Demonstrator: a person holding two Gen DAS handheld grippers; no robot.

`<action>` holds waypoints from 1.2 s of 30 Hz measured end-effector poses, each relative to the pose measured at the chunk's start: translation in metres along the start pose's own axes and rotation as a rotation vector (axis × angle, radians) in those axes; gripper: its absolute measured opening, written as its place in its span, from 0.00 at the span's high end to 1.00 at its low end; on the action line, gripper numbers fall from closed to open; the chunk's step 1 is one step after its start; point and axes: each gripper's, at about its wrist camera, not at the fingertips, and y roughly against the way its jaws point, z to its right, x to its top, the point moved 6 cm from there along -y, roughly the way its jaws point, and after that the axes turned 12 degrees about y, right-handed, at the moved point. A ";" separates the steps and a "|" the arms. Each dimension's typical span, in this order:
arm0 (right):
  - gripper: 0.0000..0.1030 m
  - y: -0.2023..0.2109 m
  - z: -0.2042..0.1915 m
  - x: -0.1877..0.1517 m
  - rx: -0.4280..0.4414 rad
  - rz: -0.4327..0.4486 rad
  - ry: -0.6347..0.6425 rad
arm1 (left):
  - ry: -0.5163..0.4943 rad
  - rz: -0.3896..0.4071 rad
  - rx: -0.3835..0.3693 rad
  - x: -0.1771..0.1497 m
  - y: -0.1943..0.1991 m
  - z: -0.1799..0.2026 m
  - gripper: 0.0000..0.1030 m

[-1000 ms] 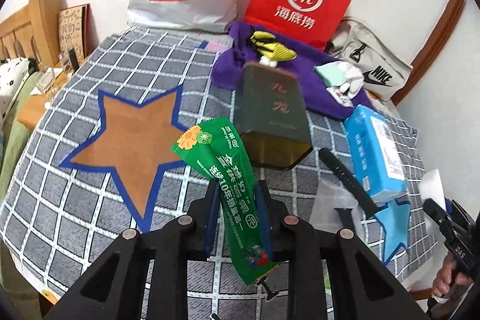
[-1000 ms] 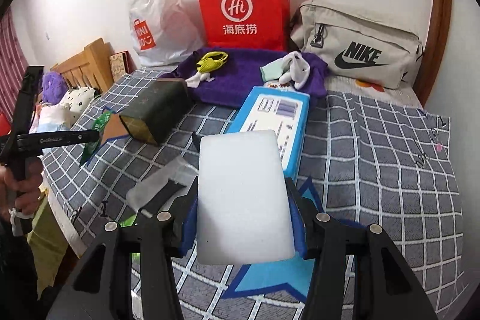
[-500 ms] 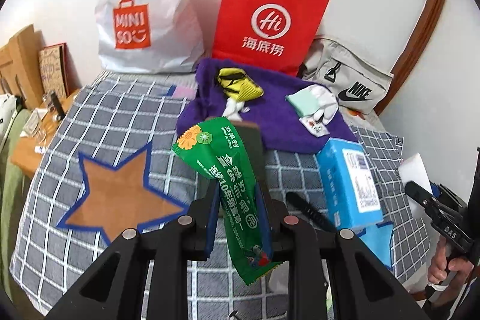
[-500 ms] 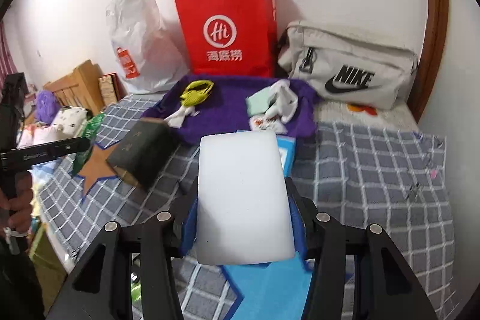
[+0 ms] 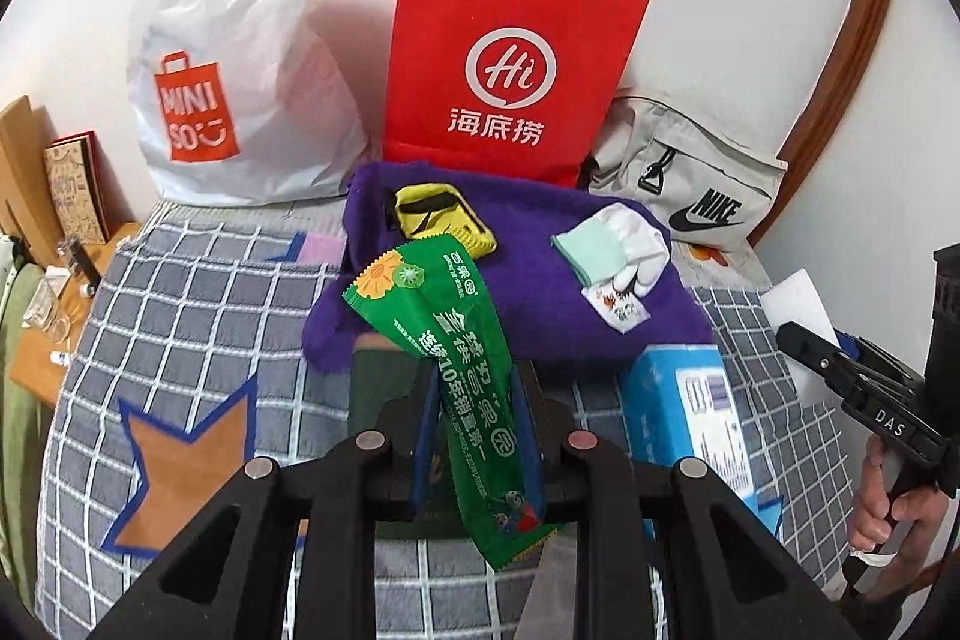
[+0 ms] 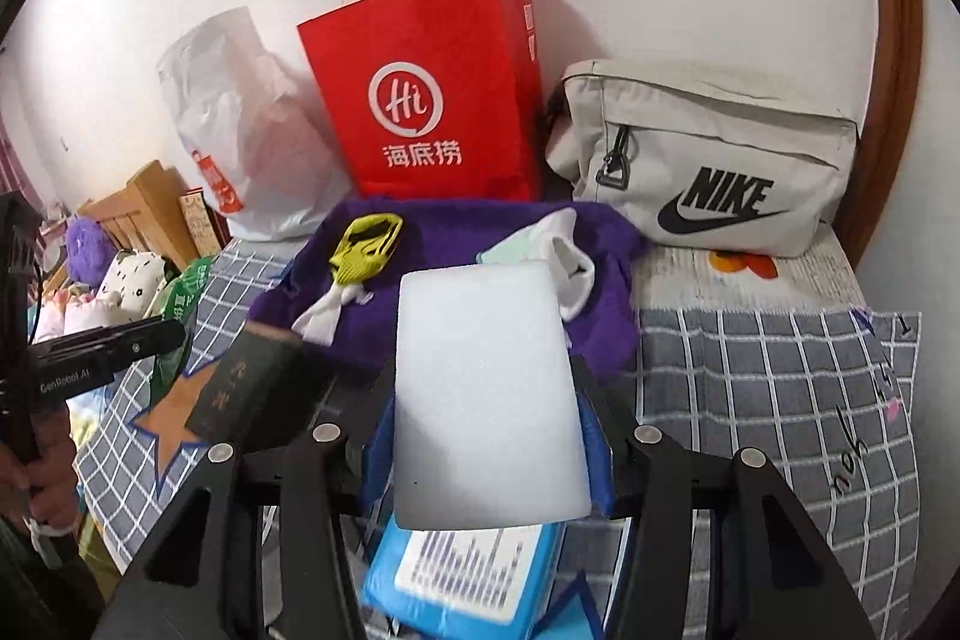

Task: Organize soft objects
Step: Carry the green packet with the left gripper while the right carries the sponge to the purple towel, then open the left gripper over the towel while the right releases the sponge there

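Observation:
My left gripper (image 5: 477,436) is shut on a green snack packet (image 5: 447,340), held above the checked bedspread (image 5: 198,304). A white foam sponge (image 6: 486,412) is clamped upright in my right gripper (image 6: 486,454). Ahead of both lies a purple towel (image 5: 540,304) carrying a yellow sock (image 5: 441,217) and white-and-mint socks (image 5: 618,244). In the right wrist view the same purple towel (image 6: 468,232) shows the yellow sock (image 6: 366,244) and the white socks (image 6: 564,256). A blue tissue pack (image 6: 462,574) lies under the sponge, a dark green box (image 6: 258,388) to its left.
Against the wall stand a white Miniso bag (image 5: 234,58), a red paper bag (image 5: 504,58) and a grey Nike bag (image 6: 708,160). The blue tissue pack (image 5: 690,412) lies right of the packet. A wooden headboard (image 6: 144,202) and plush toys (image 6: 120,274) are on the left.
Both grippers have moved forward toward the wall and risen a little, keeping their loads. The purple towel and the bags now loom larger; the dark box has slid low behind the packet.

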 end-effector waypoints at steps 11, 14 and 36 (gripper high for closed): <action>0.50 -0.045 0.012 0.043 -0.006 -0.020 0.019 | 0.004 -0.019 0.018 0.038 -0.042 0.002 0.78; 0.50 -0.062 0.013 0.054 0.011 -0.038 0.035 | 0.029 -0.024 0.019 0.050 -0.054 0.000 0.78; 0.50 -0.160 0.023 0.032 0.017 -0.222 0.132 | 0.072 -0.127 -0.006 0.069 -0.141 -0.009 0.78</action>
